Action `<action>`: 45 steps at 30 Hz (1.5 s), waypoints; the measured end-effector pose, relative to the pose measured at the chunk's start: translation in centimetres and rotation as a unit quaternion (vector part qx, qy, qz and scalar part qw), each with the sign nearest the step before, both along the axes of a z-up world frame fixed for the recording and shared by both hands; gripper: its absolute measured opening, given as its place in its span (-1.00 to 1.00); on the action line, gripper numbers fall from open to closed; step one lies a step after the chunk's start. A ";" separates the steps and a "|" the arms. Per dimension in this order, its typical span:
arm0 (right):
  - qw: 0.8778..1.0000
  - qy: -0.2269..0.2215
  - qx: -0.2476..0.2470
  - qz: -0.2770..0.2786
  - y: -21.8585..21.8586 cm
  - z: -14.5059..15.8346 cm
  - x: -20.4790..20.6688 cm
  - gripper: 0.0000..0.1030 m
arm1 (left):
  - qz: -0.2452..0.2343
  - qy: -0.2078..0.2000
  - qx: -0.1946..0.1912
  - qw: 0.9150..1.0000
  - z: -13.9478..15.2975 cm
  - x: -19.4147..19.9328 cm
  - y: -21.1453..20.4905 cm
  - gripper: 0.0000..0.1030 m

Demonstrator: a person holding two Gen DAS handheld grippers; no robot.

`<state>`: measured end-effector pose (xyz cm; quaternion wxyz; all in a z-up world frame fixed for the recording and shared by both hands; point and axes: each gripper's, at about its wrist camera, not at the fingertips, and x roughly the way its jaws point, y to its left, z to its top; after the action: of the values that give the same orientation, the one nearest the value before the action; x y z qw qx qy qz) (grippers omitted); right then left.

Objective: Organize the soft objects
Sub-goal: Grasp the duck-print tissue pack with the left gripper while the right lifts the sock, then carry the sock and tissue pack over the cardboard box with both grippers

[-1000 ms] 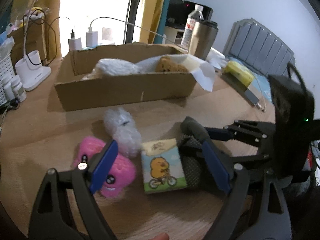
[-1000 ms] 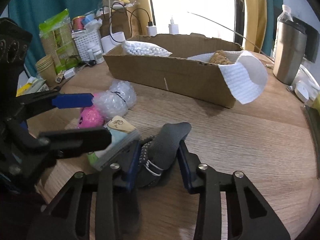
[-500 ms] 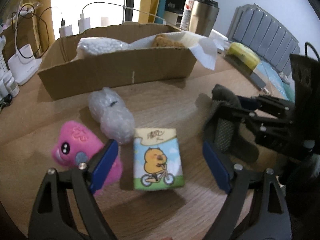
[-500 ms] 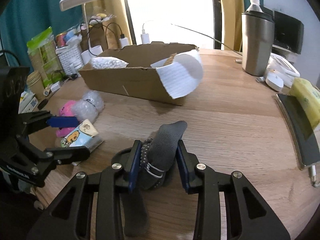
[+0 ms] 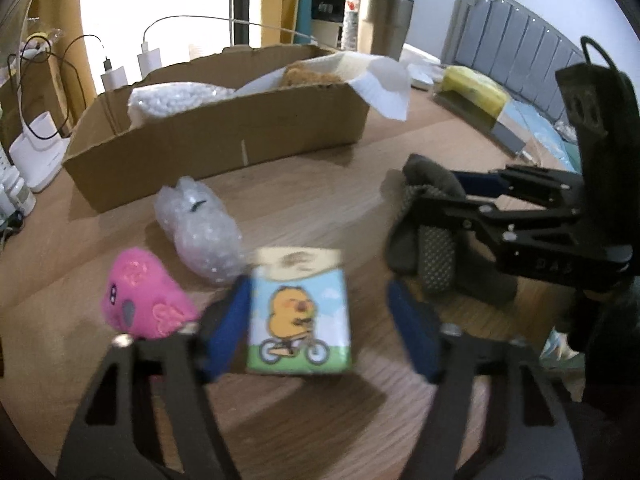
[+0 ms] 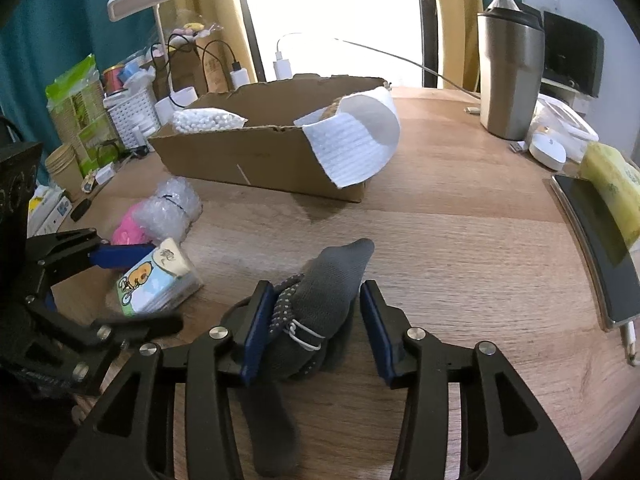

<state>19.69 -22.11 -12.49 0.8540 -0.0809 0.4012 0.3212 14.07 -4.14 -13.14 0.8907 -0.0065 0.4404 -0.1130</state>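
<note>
My left gripper (image 5: 320, 320) is open around a tissue pack with a yellow chick on a bicycle (image 5: 299, 312); its left pad touches the pack's side. The pack also shows in the right wrist view (image 6: 158, 276). My right gripper (image 6: 316, 320) holds a grey sock bundle (image 6: 320, 300) between its blue pads, lifted off the table; the right pad stands slightly off it. The bundle shows in the left wrist view (image 5: 428, 216). A pink plush (image 5: 144, 296) and a bubble-wrap roll (image 5: 200, 228) lie left of the pack. The cardboard box (image 5: 224, 144) stands behind.
The box (image 6: 256, 160) holds a bag of white beads (image 6: 208, 120), a brown plush (image 5: 312, 74) and white foam sheet (image 6: 356, 140). A steel tumbler (image 6: 510, 80), a phone (image 6: 596, 248) and a yellow pack (image 6: 616, 188) sit right. Chargers, cups and a basket crowd the left.
My left gripper has narrowed around the tissue pack and moved closer to it. My right gripper has lifted the sock bundle up and away from the pack.
</note>
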 end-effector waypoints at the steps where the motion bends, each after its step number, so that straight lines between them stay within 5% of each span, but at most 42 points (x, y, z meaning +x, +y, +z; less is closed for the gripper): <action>1: 1.000 0.001 -0.002 0.002 0.1 -0.1 0.0 -0.08 | 0.002 0.001 0.007 1.000 -0.1 0.0 -0.1 0.09; 6: 1.000 -0.004 -0.017 0.012 0.7 -0.2 -0.3 -0.18 | 0.007 0.006 0.006 1.000 -0.4 0.1 0.3 -0.08; 16: 0.999 -0.012 -0.033 0.039 2.2 -0.1 -1.2 -0.39 | -0.006 -0.019 -0.007 1.000 0.9 -0.7 0.6 -0.09; 45: 0.994 -0.084 -0.038 0.060 6.7 5.9 -0.5 -0.40 | 0.029 -0.088 -0.064 0.994 5.7 -1.0 7.0 -0.08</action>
<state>19.18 -15.37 -6.59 0.8605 -0.1636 0.3339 0.3483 13.10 2.83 -7.42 0.9267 -0.0664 0.3515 -0.1151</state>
